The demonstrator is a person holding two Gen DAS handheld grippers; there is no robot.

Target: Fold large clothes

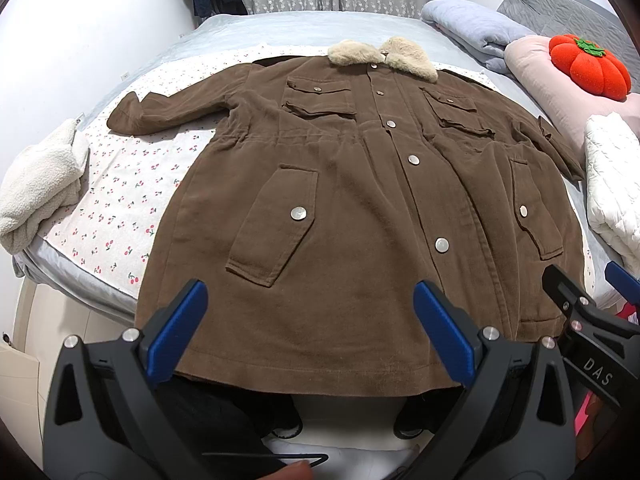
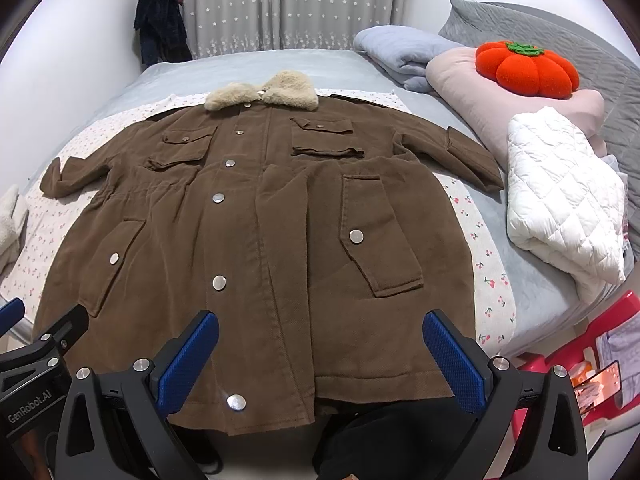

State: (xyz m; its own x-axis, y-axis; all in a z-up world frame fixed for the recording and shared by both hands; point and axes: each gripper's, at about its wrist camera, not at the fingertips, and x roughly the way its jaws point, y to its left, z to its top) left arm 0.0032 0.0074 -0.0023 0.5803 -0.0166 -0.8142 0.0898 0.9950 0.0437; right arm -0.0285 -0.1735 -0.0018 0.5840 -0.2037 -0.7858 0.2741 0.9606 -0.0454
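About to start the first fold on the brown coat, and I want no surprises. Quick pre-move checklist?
1. Left gripper open, holding nothing: ok.
2. Right gripper open, holding nothing: ok.
3. Brown coat face up, snapped shut: ok.
4. Coat lying smooth: not ok, a ridge of cloth bunches at its right side.
5. Both sleeves spread outward: ok.
6. White quilted bundle apart from the right sleeve: cannot tell.

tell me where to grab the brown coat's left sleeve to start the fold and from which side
Take the left sleeve at its cuff, coming in from the outer left with the left gripper. The sleeve lies flat and stretched outward on the cherry-print sheet, so the cuff is a free end, probably easy to pinch and carry across the brown coat. Both grippers are open and empty.
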